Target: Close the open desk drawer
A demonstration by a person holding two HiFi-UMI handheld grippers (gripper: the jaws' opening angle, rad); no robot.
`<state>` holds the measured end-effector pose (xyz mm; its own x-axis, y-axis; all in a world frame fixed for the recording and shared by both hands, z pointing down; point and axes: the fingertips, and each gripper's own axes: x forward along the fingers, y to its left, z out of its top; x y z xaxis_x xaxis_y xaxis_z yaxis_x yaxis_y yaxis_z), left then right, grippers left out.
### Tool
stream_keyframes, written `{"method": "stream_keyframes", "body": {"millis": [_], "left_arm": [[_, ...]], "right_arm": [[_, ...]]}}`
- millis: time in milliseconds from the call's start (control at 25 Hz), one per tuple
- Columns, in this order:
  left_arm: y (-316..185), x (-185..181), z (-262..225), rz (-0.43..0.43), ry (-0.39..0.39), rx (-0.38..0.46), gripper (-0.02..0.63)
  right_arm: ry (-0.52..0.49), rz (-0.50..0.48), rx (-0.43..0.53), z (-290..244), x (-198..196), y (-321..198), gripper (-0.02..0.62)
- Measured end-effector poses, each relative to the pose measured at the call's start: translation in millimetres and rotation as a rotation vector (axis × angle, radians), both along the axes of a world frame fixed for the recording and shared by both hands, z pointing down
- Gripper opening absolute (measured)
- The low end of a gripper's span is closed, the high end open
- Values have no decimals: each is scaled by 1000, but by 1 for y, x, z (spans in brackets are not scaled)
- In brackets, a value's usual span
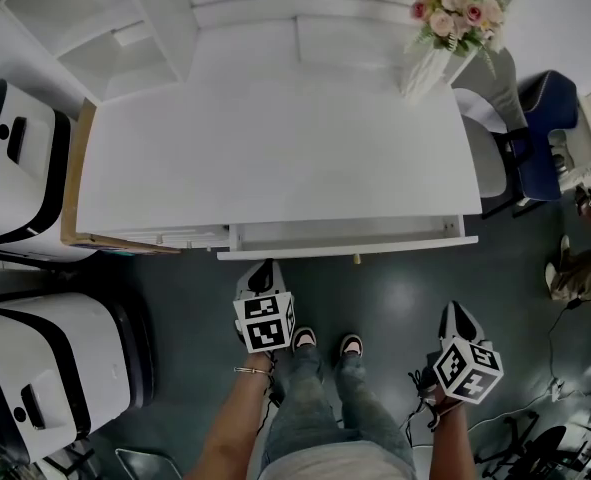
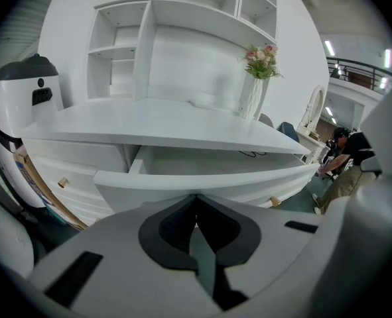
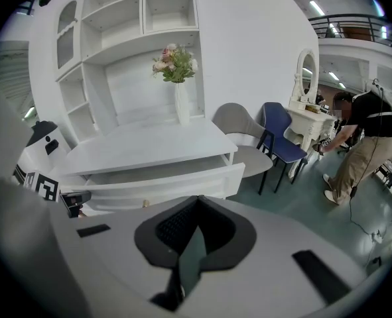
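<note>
The white desk has its wide drawer pulled out a short way below the front edge, and the drawer looks empty. A small brass knob hangs under the drawer front. My left gripper is shut and empty, its tip just short of the left part of the drawer front. My right gripper is also shut and empty. It hangs lower, near the drawer's right end and well back from the drawer front.
A vase of flowers stands at the desk's back right. A grey chair and a blue chair stand to the right, where a person bends over. Two white machines and a wooden board stand to the left.
</note>
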<state>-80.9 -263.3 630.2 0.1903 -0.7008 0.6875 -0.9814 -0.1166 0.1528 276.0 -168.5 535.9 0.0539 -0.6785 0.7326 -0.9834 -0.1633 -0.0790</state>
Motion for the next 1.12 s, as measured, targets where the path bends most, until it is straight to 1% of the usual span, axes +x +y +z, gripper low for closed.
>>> {"method": "stream_keyframes", "body": {"millis": [520,1120], "left_arm": [[-19,-2,-1,-5,-4,10,18],[-40,-4,0,-1,-19,17,18]], "right_arm": [[1,-12,-10,3,-2,-12,7],[7,15,-15,3,7,-11,6]]}}
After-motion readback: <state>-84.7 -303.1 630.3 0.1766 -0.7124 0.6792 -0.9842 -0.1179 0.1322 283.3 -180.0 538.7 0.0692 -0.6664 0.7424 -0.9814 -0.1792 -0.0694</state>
